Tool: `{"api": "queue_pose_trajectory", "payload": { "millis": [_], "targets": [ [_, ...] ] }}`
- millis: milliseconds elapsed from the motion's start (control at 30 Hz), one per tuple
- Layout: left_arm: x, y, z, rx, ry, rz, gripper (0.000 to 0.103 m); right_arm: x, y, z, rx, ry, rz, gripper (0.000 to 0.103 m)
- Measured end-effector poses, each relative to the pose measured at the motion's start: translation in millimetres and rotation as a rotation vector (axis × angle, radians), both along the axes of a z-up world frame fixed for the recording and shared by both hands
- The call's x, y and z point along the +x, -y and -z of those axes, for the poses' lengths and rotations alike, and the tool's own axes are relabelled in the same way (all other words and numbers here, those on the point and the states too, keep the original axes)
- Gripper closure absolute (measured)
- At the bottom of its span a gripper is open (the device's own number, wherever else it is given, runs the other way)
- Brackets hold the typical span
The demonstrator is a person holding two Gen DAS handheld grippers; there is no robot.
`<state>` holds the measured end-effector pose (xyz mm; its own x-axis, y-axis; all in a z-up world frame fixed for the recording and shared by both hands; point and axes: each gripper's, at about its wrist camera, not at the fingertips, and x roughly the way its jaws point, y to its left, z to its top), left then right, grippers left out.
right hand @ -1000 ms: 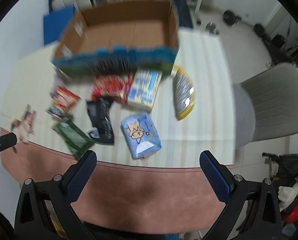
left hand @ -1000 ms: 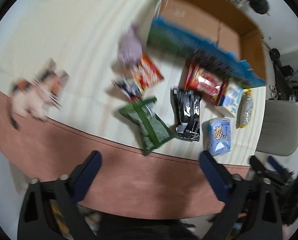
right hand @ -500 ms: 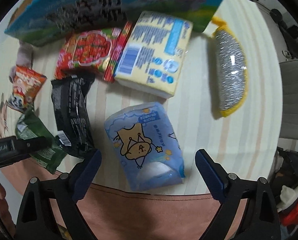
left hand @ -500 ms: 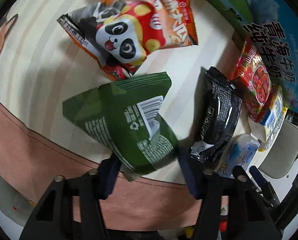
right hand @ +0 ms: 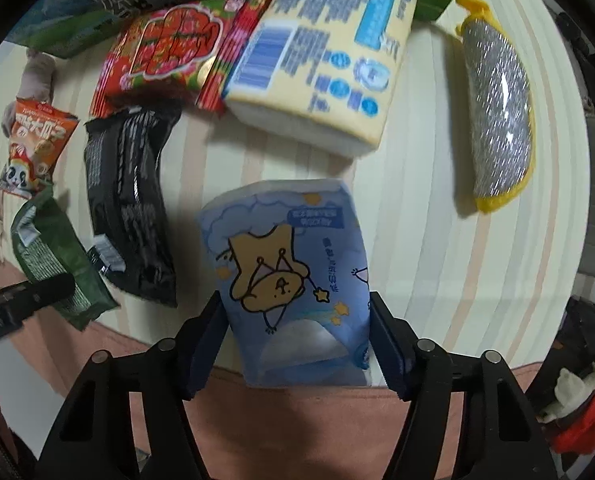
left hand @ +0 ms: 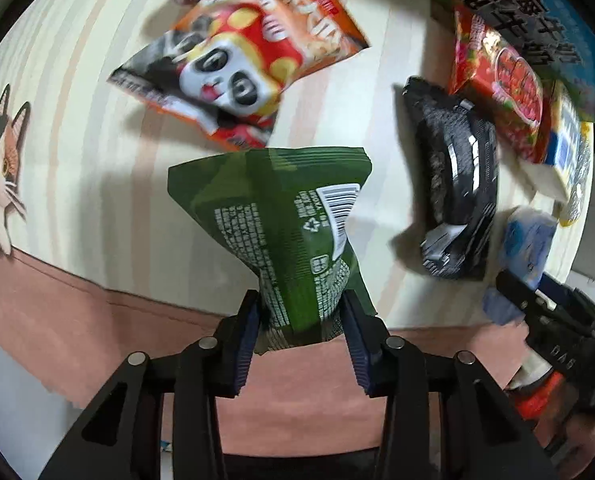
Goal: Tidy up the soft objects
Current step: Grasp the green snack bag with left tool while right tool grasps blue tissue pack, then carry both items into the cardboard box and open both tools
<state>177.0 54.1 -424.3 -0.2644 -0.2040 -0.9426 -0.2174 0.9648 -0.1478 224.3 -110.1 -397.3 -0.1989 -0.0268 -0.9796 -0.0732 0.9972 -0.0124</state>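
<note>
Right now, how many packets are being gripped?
2. The left gripper pinches the green packet by its near end; the right gripper squeezes the blue tissue pack. The other packets lie loose on the table.

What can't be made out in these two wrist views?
- Left wrist: lower end of the crinkled green foil packet, pinched in the left gripper.
- Right wrist: bottom edge of the blue cartoon tissue pack, between the right gripper fingers.
- Both: printed text, motion-blurred.
</note>
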Motion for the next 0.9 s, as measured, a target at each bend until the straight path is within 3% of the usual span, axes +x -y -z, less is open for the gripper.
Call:
{"api": "queue_pose_trajectory", "payload": {
  "millis": [100,133,300,500,600,733,900],
  "targets": [
    [-6.4,-17.8,-6.7,-0.103,-0.002,-0.129,0.058,-7.7,-0.3,9.0,0.030,-0.001,0.021,0.032],
    [-9.0,-23.6,-11.9,-0.131,0.012,-0.185,0.051,-8.5,-0.2,11.7,0.036,-0.002,0.029,0.031],
    [-9.9,-26.8,-23.9,-0.151,0.057,-0.291,0.046,-12.5,-2.6,24.0,0.053,0.007,0.060,0.024],
    [2.5,-1.4,1.2,-0.023,0.032,-0.251,0.047,-9.5,-19.7,40.0,0.022,0.004,0.060,0.024],
    [-0.7,4.9,7.9,0.042,0.057,-0.225,0.062,-1.3,-16.2,50.2,0.011,-0.001,0.073,0.025],
    [-11.9,17.2,-2.1,0.076,0.106,-0.172,0.072,-11.2,-11.6,51.9,0.002,0.027,0.077,0.042],
    [-27.3,52.5,-25.9,0.122,0.148,-0.076,0.074,-29.9,-16.3,45.4,0.033,0.059,0.083,0.057]
  ]
}}
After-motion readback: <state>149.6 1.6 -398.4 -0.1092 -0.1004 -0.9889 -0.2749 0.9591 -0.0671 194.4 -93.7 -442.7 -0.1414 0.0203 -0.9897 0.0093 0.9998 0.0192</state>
